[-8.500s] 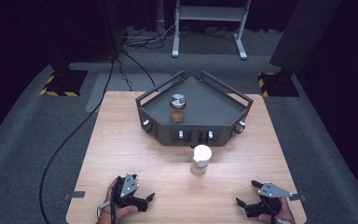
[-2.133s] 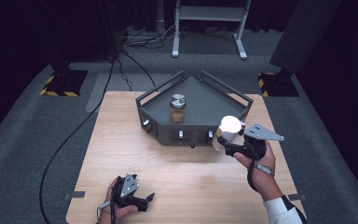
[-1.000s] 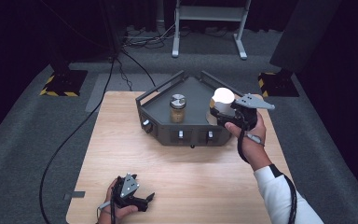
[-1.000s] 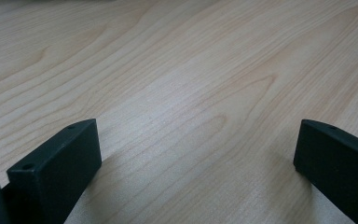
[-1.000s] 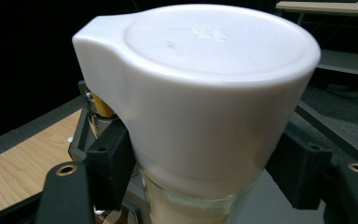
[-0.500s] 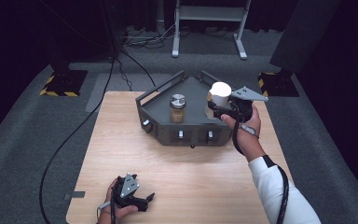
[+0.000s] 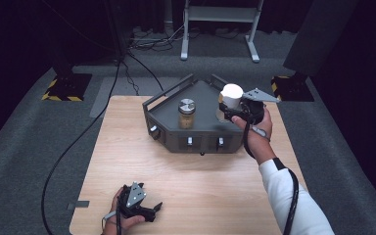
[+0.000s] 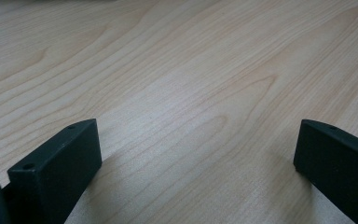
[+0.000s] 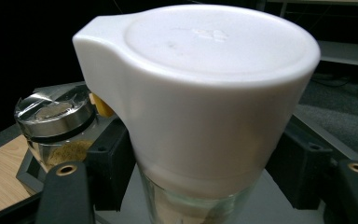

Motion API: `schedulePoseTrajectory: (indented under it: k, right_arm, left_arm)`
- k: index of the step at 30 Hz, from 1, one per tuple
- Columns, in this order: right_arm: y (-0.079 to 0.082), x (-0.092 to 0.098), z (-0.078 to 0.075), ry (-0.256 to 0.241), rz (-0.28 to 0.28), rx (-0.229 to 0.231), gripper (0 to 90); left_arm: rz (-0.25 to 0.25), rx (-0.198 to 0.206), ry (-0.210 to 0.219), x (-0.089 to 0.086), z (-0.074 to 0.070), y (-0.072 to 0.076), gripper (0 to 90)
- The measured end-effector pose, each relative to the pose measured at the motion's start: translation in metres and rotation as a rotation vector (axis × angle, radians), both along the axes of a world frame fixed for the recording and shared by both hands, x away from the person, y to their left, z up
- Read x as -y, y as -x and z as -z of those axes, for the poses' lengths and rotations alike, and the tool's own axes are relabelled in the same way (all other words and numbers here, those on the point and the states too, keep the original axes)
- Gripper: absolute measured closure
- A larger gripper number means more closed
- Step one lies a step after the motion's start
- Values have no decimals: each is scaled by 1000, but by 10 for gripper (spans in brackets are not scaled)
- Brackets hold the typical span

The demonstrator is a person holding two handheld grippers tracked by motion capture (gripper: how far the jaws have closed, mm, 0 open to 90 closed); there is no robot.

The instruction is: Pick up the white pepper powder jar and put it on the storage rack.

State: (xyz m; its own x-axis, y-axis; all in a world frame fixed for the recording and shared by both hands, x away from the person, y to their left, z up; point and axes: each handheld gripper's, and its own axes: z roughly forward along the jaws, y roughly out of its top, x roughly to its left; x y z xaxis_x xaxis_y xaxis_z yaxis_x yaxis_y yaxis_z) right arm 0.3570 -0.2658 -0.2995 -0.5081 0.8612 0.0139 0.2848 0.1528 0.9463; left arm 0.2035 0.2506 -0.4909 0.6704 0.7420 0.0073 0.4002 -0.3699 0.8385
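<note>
Placement step in hand. Right gripper [image 7: 235, 111] clamps the white-capped jar [image 7: 231, 96] over the grey tray's [image 7: 169, 113] right side, near the metal-lidded jar [image 7: 186, 113]. Left gripper [image 7: 149, 210] rests wide open, empty. Next: lower, release.

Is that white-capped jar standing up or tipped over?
Upright: the white-capped jar, clamped in the right gripper, has its cap on top, glass below.

A wooden table [image 7: 127, 147] carries a dark grey tray [image 7: 171, 115].
</note>
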Motion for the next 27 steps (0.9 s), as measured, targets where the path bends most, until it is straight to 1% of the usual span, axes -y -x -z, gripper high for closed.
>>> schedulePoseTrajectory:
  k: [2, 6, 9, 11, 14, 27]
  right_arm:
    - [-1, -1, 1, 10, 4, 0, 314]
    - [-4, -2, 6, 6, 6, -7, 314]
    - [-6, -3, 9, 12, 14, -13, 314]
    - [-7, -2, 11, 0, 16, -20, 314]
    - [-7, -5, 12, 21, 18, -22, 314]
    - [-12, -8, 14, 56, 20, -56, 313]
  left_arm:
    - [0, 0, 0, 0, 0, 0, 7]
    - [0, 0, -1, 0, 0, 0, 7]
    - [0, 0, -1, 0, 0, 0, 7]
    - [0, 0, 0, 0, 0, 0, 7]
    - [-4, 0, -1, 0, 0, 0, 7]
    - [-6, 0, -1, 1, 0, 0, 7]
